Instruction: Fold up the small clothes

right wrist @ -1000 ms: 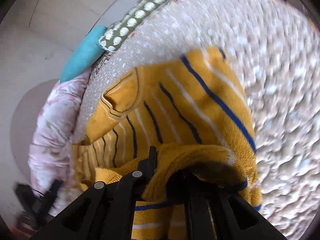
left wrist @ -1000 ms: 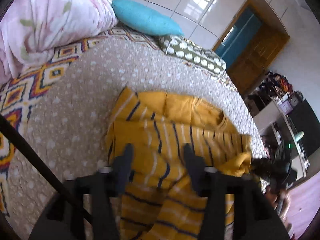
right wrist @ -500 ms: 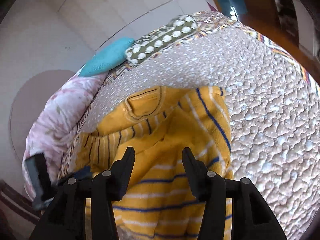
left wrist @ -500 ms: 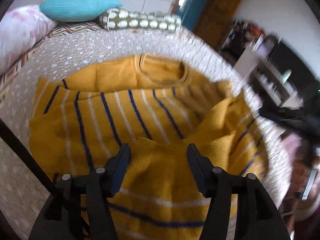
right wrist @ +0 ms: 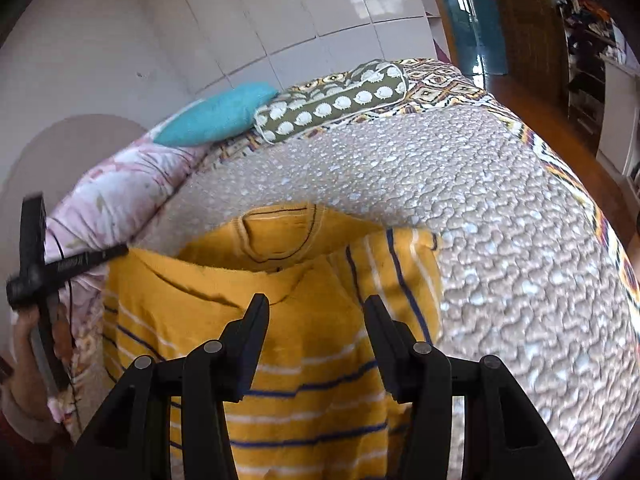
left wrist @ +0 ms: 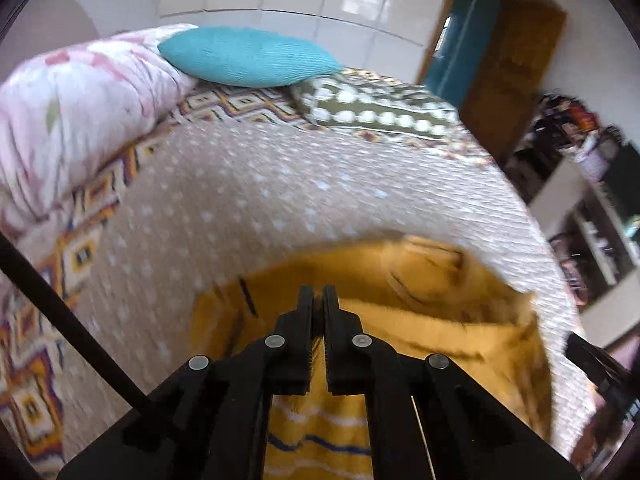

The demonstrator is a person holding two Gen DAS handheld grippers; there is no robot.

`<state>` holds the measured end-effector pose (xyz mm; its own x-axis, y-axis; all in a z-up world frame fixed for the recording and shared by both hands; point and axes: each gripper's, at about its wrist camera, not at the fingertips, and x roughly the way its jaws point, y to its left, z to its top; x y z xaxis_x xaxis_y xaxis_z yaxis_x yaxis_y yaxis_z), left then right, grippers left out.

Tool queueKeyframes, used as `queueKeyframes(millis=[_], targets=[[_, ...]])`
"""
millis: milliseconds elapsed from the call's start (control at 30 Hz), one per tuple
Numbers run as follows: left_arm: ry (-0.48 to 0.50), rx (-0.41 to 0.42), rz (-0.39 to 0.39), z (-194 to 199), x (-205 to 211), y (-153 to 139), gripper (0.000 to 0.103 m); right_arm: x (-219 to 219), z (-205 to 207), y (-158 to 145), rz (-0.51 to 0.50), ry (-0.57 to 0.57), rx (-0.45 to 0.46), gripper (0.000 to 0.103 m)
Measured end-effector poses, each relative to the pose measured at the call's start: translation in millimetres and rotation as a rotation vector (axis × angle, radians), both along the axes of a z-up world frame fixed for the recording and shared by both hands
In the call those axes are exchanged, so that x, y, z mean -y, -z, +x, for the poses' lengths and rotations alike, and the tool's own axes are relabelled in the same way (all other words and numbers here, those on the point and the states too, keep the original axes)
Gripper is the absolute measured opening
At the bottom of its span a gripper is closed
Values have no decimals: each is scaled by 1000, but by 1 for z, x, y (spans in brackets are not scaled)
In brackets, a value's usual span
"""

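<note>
A small yellow sweater (right wrist: 304, 344) with navy and white stripes lies on the dotted beige bedspread (right wrist: 500, 208), collar toward the pillows, its lower part folded up over the chest. It also shows blurred in the left wrist view (left wrist: 432, 320). My left gripper (left wrist: 318, 294) is shut, with a bit of yellow sweater fabric pinched between its fingers low down. My right gripper (right wrist: 316, 306) is open and empty, just above the folded sweater's middle. The left gripper's body (right wrist: 36, 268) shows at the far left of the right wrist view.
A teal pillow (left wrist: 248, 58) and an olive dotted cushion (left wrist: 376, 110) lie at the head of the bed. A pink floral duvet (left wrist: 68, 116) is piled at the left. A wooden door and cluttered shelves (left wrist: 584, 184) stand at the right.
My left gripper went from open over the sweater to shut on its fabric, and its view swung up. My right gripper let go of the sweater edge and stays open.
</note>
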<state>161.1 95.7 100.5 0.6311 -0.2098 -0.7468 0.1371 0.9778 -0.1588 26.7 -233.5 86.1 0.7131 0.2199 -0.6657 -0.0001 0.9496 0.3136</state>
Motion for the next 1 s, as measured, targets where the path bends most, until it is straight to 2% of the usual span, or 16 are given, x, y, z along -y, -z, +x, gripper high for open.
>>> queueKeyframes(millis=[67,167,233,267,333,400,433,500,533,567,633,700,767,867,900,1000], targets=[[-32,-4,70,19,7,13,0,-7,12,8,-24,-19,-11,59],[-67,-50,88,36,6,38,0,-19,35,24,-147,-21,-49,62],[-86,-76,90,43,1,53,0,-19,51,37,-208,2,-93,55],[-93,-84,82,44,-3,58,0,-16,58,43,-231,25,-117,43],[-112,-93,64,41,-11,65,0,-7,74,59,-279,74,-188,42],[-143,-90,12,33,-24,63,2,1,84,69,-292,93,-230,43],[-147,-90,-17,26,-31,61,8,5,84,66,-285,103,-221,43],[-143,-77,-55,8,-41,51,29,10,75,51,-320,159,-187,43],[-145,-67,-61,2,-44,47,44,13,68,42,-317,171,-165,43],[-149,-34,-68,-15,-51,38,50,16,60,34,-296,170,-145,44],[-137,-4,-66,-34,-56,28,54,25,35,15,-230,156,-112,45],[-103,5,-63,-60,-59,22,59,30,12,5,-168,128,-97,53],[-76,7,-74,-88,-62,22,62,32,-14,2,-112,87,-98,55],[-66,15,-89,-126,-68,32,68,15,-33,7,-137,38,-111,55],[-81,25,-75,-142,-69,40,71,9,-35,9,-162,29,-106,55],[-151,57,3,-174,-72,66,72,-4,-28,11,-172,-11,-95,55]])
